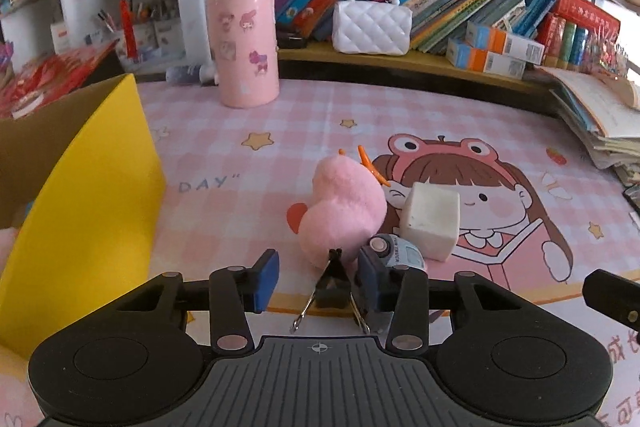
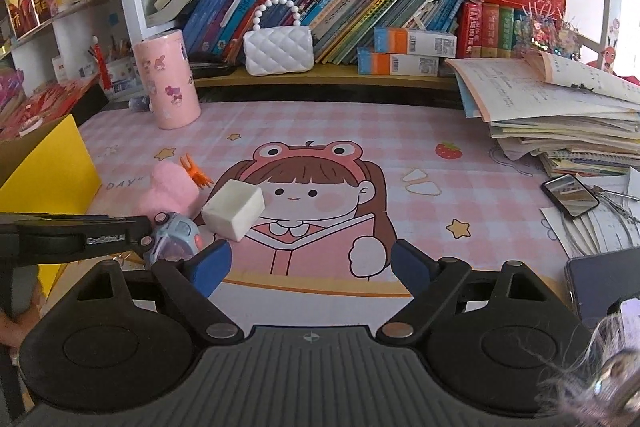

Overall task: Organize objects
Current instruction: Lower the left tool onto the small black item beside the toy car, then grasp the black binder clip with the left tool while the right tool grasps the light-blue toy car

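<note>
A black binder clip (image 1: 330, 287) lies on the pink desk mat between the blue pads of my left gripper (image 1: 318, 279), which is open around it without touching. Just beyond lie a pink plush duck (image 1: 344, 207), a white foam cube (image 1: 430, 221) and a small blue toy car (image 1: 396, 253). A yellow cardboard box (image 1: 86, 203) stands open at the left. In the right wrist view the duck (image 2: 170, 187), cube (image 2: 234, 209) and car (image 2: 176, 233) sit at the left. My right gripper (image 2: 310, 265) is open and empty above the mat.
A pink cylinder tin (image 1: 244, 45) stands at the back of the mat. A white quilted purse (image 1: 372, 25) and rows of books fill the shelf behind. A pile of papers (image 2: 560, 115) and a phone (image 2: 570, 195) lie at the right.
</note>
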{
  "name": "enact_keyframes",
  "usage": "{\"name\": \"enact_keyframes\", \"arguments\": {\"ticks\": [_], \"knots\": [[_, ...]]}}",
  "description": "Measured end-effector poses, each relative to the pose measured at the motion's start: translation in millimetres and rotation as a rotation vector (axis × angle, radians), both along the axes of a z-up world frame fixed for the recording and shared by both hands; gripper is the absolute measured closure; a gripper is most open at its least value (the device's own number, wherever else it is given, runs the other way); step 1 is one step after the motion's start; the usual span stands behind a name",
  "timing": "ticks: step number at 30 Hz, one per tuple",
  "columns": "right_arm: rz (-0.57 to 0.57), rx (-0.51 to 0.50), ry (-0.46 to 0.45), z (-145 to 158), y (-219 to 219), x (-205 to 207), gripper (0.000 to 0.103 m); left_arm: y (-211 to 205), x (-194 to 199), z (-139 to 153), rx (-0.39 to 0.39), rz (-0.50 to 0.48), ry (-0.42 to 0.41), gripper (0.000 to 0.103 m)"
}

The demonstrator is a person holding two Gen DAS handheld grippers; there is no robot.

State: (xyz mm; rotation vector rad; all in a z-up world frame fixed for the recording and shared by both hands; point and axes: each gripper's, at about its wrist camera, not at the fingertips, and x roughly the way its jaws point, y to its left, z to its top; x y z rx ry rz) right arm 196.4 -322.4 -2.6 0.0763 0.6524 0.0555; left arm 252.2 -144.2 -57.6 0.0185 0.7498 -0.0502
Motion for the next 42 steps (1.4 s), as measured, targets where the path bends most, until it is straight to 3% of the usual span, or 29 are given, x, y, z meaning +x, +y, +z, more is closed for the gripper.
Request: {"name": "enact_keyframes", "arguments": {"ticks": [5, 8, 16, 19, 22, 24, 26, 33, 42], "knots": [[0.008, 0.000, 0.005, -2, 1, 2, 0.016, 3, 5, -5, -0.025, 0.001, 0.034, 0.073], [0.007, -0.001, 0.005, -2, 1, 2, 0.016, 8, 5, -12, -0.052, 0.015, 0.066, 0.073], [0.020, -0.002, 0.015, -5, 4, 4, 0.016, -1, 4, -19, -0.005, -0.061, 0.027, 0.075], [0.035, -0.007, 0.014, -5, 8, 4, 0.016, 0, 8, -26, 0.006, -0.070, 0.088, 0.072], [0.048, -0.011, 0.008, -4, 11, 3, 0.016, 0, 2, -30, 0.029, -0.084, 0.074, 0.073], [0.056, -0.014, 0.003, -3, 13, 2, 0.016, -1, 1, -30, 0.032, -0.103, 0.071, 0.080], [0.063, -0.014, 0.006, -3, 15, 3, 0.016, 0, 0, -29, 0.028, -0.115, 0.074, 0.080], [0.107, -0.007, 0.003, -3, 26, 8, 0.016, 18, -26, 1, -0.079, -0.088, 0.039, 0.084], [0.297, -0.040, 0.038, -27, 81, 41, 0.016, 54, -71, 29, -0.182, 0.016, 0.037, 0.084]]}}
